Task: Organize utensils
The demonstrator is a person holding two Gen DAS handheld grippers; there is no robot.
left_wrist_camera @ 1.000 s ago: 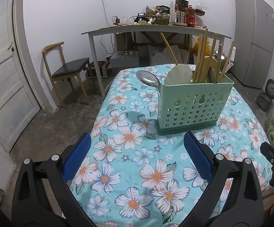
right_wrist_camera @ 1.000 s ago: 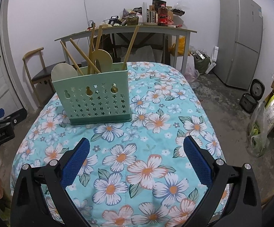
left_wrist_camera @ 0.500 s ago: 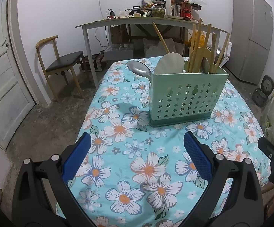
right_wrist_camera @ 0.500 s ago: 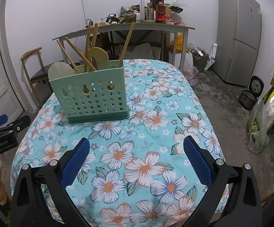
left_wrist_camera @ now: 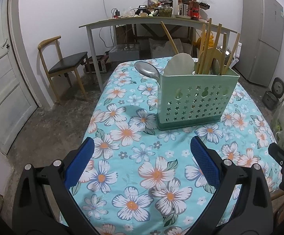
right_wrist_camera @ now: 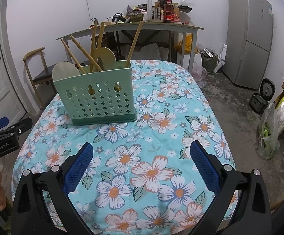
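Note:
A green star-perforated utensil holder (left_wrist_camera: 196,99) (right_wrist_camera: 96,94) stands on the floral tablecloth (left_wrist_camera: 142,166) (right_wrist_camera: 161,137). Wooden chopsticks (left_wrist_camera: 216,47) (right_wrist_camera: 135,41), a pale rice paddle (left_wrist_camera: 179,65) (right_wrist_camera: 64,71) and a wooden spatula (right_wrist_camera: 104,56) stick up out of it. A metal ladle (left_wrist_camera: 147,69) leans out over its left side. My left gripper (left_wrist_camera: 142,154) hovers open over the near table, short of the holder, with nothing between its blue pads. My right gripper (right_wrist_camera: 142,158) is open too, empty, to the holder's front right.
A wooden chair (left_wrist_camera: 63,66) and a white door (left_wrist_camera: 2,90) are at the left. A cluttered grey table (left_wrist_camera: 151,21) stands behind, a grey fridge (right_wrist_camera: 249,39) at the right. A rice cooker (right_wrist_camera: 259,98) and bags (right_wrist_camera: 269,133) lie on the floor.
Both views have shifted slightly: the holder sits a little higher and farther in the left wrist view than half a second ago. Both grippers stayed open and empty.

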